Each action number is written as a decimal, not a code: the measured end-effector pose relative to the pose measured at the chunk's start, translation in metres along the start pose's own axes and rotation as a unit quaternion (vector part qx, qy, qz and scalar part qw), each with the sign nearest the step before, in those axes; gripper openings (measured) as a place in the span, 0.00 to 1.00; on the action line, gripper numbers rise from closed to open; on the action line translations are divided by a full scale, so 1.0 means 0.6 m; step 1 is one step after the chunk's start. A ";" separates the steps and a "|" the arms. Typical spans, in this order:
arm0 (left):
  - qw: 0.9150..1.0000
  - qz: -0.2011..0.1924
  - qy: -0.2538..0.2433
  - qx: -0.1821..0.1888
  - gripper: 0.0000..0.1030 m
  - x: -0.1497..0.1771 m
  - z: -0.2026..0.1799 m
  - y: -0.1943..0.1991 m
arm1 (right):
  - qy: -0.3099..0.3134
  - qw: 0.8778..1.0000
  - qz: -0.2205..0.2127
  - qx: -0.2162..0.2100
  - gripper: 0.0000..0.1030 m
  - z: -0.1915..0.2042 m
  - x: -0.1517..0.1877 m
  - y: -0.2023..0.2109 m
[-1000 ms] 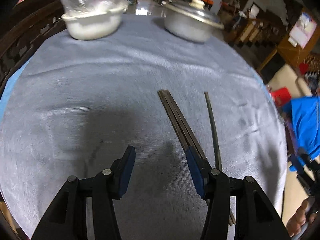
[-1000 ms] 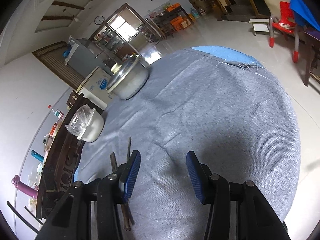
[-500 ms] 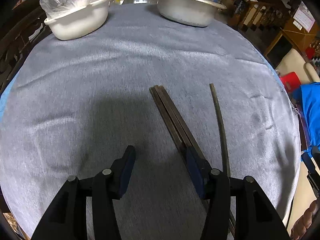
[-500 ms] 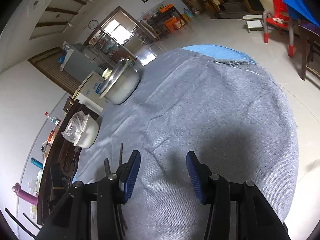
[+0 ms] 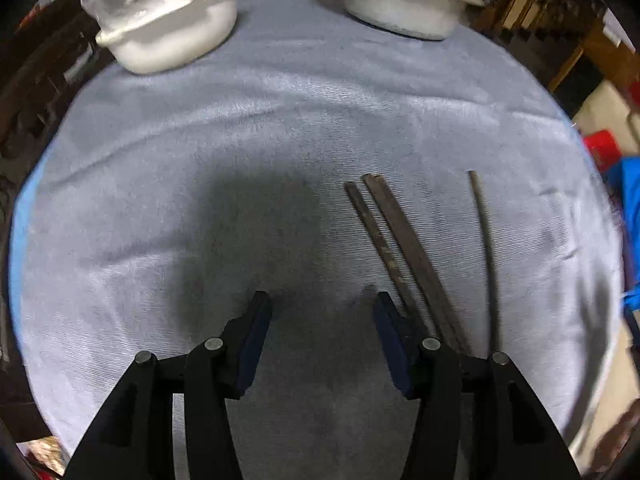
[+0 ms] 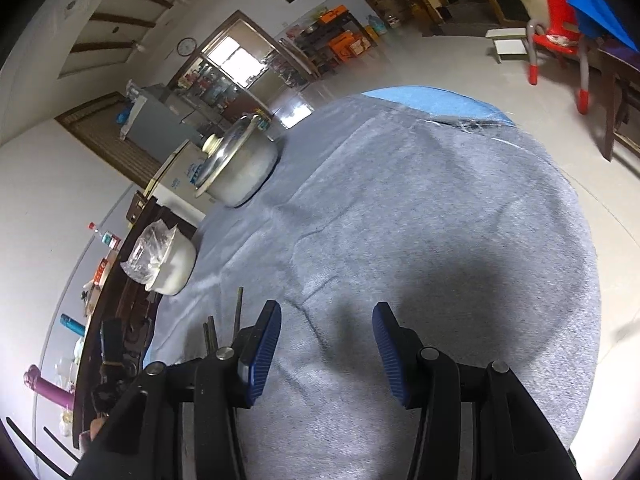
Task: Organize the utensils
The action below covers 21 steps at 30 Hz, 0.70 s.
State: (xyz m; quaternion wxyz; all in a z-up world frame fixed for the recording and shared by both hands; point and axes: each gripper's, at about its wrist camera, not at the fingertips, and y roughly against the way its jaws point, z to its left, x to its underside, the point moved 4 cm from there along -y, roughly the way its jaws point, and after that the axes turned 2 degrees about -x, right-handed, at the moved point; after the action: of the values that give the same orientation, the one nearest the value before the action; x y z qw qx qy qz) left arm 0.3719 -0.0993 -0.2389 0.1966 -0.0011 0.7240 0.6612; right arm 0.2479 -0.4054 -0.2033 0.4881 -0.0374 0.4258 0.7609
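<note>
Grey cloth (image 5: pixel 280 128) covers the round table. Left wrist view: left gripper (image 5: pixel 322 308) hangs with jaws parted, nothing between the blue pads, only cloth below. Dark chopsticks (image 5: pixel 400 240) lie just right of its right finger; a lone stick (image 5: pixel 486 240) further right. Right wrist view: right gripper (image 6: pixel 326 320) also parted and empty over bare cloth, chopsticks (image 6: pixel 239 308) past its left finger.

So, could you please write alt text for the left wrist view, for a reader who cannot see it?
An open left claw hangs over a grey cloth, holding nothing; three dark chopsticks lie just past its right finger, two close together, one apart. At the far edge stand a white bowl and a lidded pot.
</note>
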 end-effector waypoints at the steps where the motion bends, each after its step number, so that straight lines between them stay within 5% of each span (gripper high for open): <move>1: 1.000 -0.002 0.009 0.004 0.53 0.000 0.007 0.003 | 0.000 1.000 0.001 -0.002 0.49 0.003 0.001 -0.002; 9: 0.999 -0.019 0.025 0.039 0.53 -0.021 -0.004 0.003 | 0.018 1.000 0.012 -0.017 0.49 0.038 0.002 -0.024; 14: 1.000 -0.022 0.016 0.011 0.52 -0.041 -0.014 -0.009 | 0.032 0.999 0.021 -0.017 0.49 0.051 0.008 -0.032; 21: 0.999 -0.014 -0.016 0.024 0.31 -0.042 0.007 -0.011 | 0.075 0.994 0.070 -0.019 0.49 0.094 0.001 -0.085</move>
State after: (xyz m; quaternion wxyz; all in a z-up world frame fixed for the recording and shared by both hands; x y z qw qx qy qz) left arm 0.3981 -0.1029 -0.2381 0.2170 0.0039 0.7365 0.6407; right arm 0.3074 -0.3582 -0.1987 0.3992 -0.0741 0.4482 0.7964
